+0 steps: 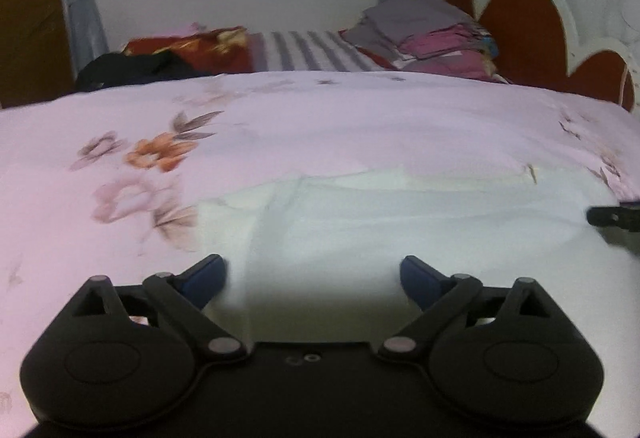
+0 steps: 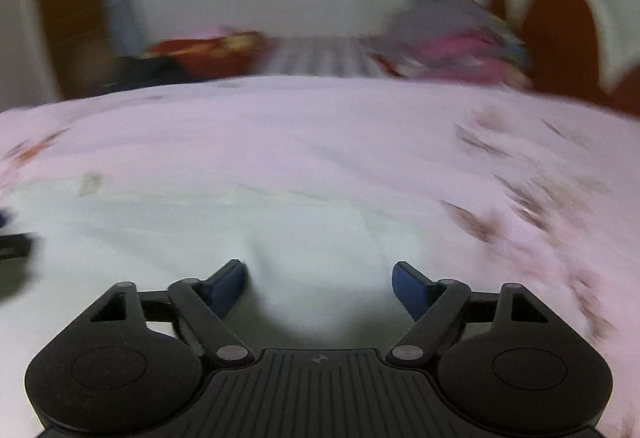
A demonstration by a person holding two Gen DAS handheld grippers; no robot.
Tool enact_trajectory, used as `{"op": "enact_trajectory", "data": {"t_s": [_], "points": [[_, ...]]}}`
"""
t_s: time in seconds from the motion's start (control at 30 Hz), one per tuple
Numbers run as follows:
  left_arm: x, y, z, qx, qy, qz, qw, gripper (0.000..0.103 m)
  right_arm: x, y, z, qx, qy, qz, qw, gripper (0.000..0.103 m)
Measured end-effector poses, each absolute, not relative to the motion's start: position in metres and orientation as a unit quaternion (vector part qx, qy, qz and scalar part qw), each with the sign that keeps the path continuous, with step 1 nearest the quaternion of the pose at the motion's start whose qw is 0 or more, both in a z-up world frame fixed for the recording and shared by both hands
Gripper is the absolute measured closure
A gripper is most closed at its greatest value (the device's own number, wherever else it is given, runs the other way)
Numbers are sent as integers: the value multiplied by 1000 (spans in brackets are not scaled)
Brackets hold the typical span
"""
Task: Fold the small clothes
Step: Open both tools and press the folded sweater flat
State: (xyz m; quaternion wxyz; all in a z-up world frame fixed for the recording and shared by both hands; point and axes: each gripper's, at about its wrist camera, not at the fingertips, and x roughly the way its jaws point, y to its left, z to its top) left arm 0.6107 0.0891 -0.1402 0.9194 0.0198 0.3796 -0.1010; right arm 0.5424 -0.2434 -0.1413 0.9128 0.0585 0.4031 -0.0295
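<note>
Blurrily, both tongs, left [image 1: 314, 278] and right [image 2: 319, 284], wide over white garment [image 1: 400, 222], edges indistinct.

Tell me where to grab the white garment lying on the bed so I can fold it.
Take the white garment by its near edge, coming in low from the near side of the bed. It lies flat, so only an edge can be pinched. The left claw and right claw both stand open over that edge.
</note>
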Motion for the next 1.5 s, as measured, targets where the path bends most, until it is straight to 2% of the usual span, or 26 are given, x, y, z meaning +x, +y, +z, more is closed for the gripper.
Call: {"op": "enact_trajectory", "data": {"t_s": [0.07, 0.17, 0.23, 0.43, 0.57, 0.67, 0.73, 0.87, 0.97, 1.0, 1.03, 1.1, 1.3, 1.5], "points": [[603, 89, -129, 13, 367, -91, 926, 15, 541, -256, -137, 80, 408, -26, 909, 23], [578, 75, -115, -4, 341, -117, 933, 6, 529, -245, -116, 57, 384, -22, 921, 22], [561, 54, -114, 8, 335, -137, 932, 3, 513, -220, -103, 24, 354, -19, 935, 0], [541, 26, -139, 55, 365, -115, 922, 10, 498, -155, -126, -36, 374, 36, 926, 0], [535, 59, -139, 62, 367, -69, 926, 8, 495, -196, -141, 5, 400, -17, 916, 0], [525, 78, -126, 29, 369, -51, 928, 14, 490, -231, -137, 30, 407, -66, 911, 0], [509, 78, -116, 7, 351, -59, 935, 14, 480, -234, -123, 31, 385, -78, 919, 0], [485, 54, -112, 11, 339, -91, 936, 13, 451, -206, -106, 24, 358, -20, 933, 0], [474, 34, -120, 27, 347, -107, 931, 14, 435, -173, -114, 6, 367, 20, 930, 0], [470, 30, -122, 27, 350, -111, 930, 14, 432, -165, -118, 2, 371, 27, 928, 8], [466, 27, -124, 26, 352, -113, 929, 14, 430, -156, -121, 0, 378, 31, 925, 26], [465, 25, -129, 31, 358, -114, 926, 14, 424, -147, -131, 5, 397, 36, 917, 37], [456, 27, -137, 41, 373, -105, 921, 14, 413, -139, -125, 18, 383, 39, 923, 37], [445, 26, -142, 48, 379, -102, 918, 13, 399, -116, -130, -17, 404, 49, 913, 37]]}}
